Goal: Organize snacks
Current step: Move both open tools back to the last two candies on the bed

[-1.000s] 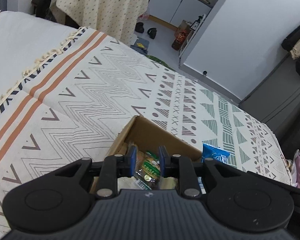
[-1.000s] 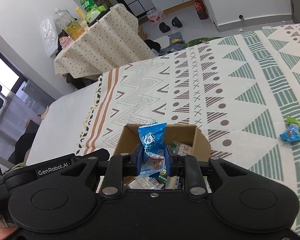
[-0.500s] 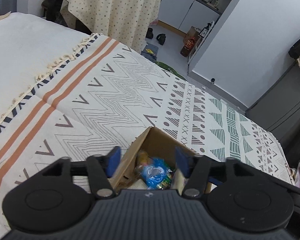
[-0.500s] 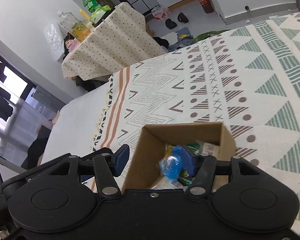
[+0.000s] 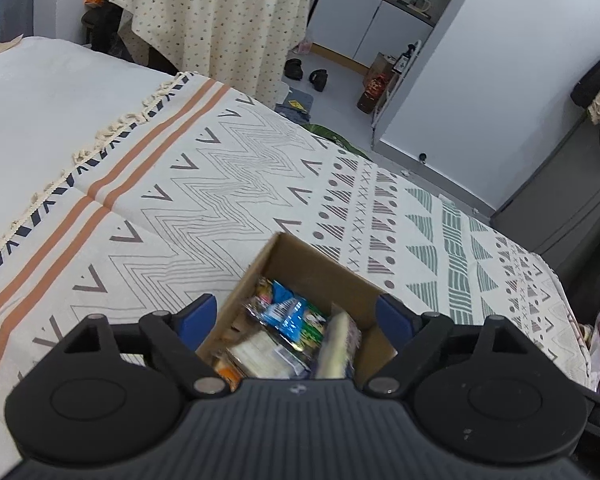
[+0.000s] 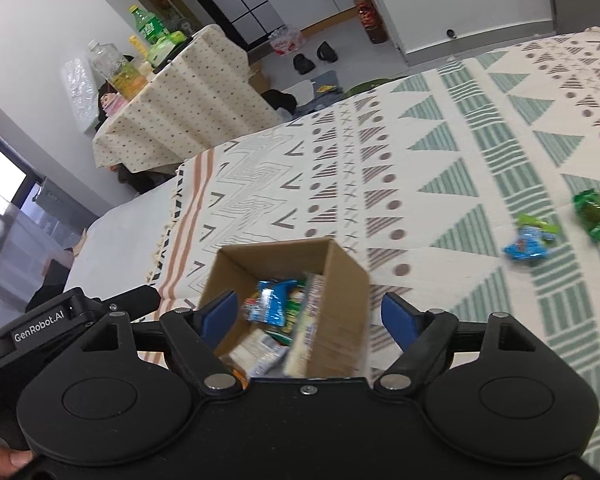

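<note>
On the patterned blanket (image 6: 440, 148), a blue snack packet (image 6: 526, 245) and a green one (image 6: 594, 214) lay well apart from the cardboard box (image 6: 342, 280). Both the left gripper (image 5: 298, 318) and right gripper (image 6: 310, 316) hung wide apart, empty, above the box, which held blurred wrappers, one seemingly blue (image 5: 286, 314).

We see a patterned blanket (image 5: 228, 184) spread ahead of the tongs, its fringed edge on a plain white sheet (image 5: 52, 92) to the left. Beyond it, far ahead, stands a table (image 5: 216, 20) under a dotted cream cloth; in the right wrist view bottles (image 6: 144, 26) stand on it. Further right we see grey floor (image 5: 340, 96) with a pair of dark shoes (image 5: 306, 74), white cabinets (image 5: 364, 26) behind, and a pale wall (image 5: 492, 92). In the right wrist view a bright window (image 6: 0, 176) lies far left.
</note>
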The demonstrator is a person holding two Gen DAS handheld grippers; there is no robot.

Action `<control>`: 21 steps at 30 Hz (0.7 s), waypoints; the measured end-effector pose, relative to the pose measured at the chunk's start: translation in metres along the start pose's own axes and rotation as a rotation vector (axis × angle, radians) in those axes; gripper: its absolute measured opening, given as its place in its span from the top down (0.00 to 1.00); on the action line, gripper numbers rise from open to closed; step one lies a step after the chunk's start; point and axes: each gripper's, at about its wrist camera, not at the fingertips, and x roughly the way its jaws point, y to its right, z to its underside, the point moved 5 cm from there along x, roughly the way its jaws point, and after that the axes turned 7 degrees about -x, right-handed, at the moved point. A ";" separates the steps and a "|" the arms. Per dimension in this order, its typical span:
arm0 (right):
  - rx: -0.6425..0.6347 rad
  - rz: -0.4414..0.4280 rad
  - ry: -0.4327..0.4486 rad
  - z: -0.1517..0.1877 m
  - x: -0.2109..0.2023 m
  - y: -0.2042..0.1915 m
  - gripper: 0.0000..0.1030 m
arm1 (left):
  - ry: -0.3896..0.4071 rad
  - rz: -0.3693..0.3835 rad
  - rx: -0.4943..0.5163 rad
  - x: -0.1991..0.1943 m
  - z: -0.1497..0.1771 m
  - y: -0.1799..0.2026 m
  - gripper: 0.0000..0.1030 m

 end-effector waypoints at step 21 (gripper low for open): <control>0.013 0.075 0.075 0.013 -0.075 0.086 0.00 | -0.036 0.014 0.078 -0.021 0.054 0.072 0.11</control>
